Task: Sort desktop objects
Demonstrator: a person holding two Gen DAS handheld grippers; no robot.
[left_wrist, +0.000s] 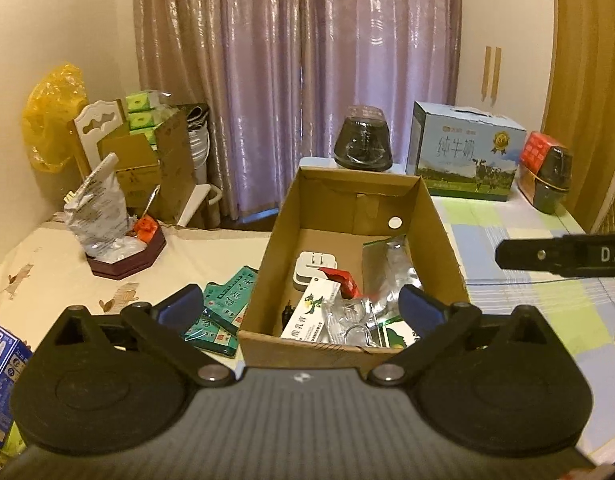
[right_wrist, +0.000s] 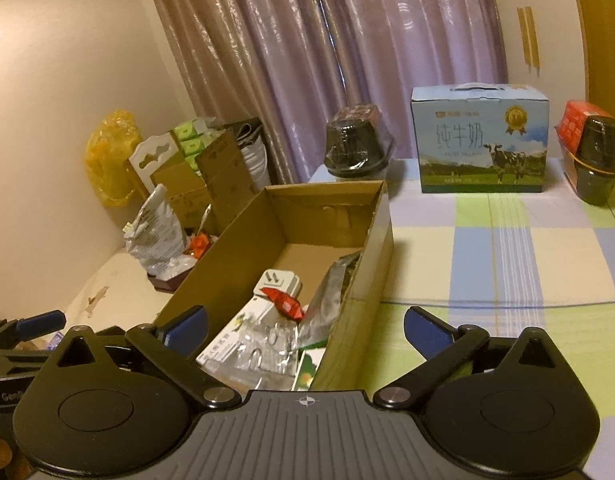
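Above cardboard box near rim | left gripper, right gripper jaws wide, empty

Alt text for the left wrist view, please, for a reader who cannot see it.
The left gripper hangs open and empty over an open cardboard box holding a white plug adapter, a red packet, foil pouches and a medicine carton. Green packets lie left of the box; a milk carton case stands behind it.

Your right claw stands wide, nothing between its pads, over the cardboard box holding a white plug adapter, red packet and foil pouch.
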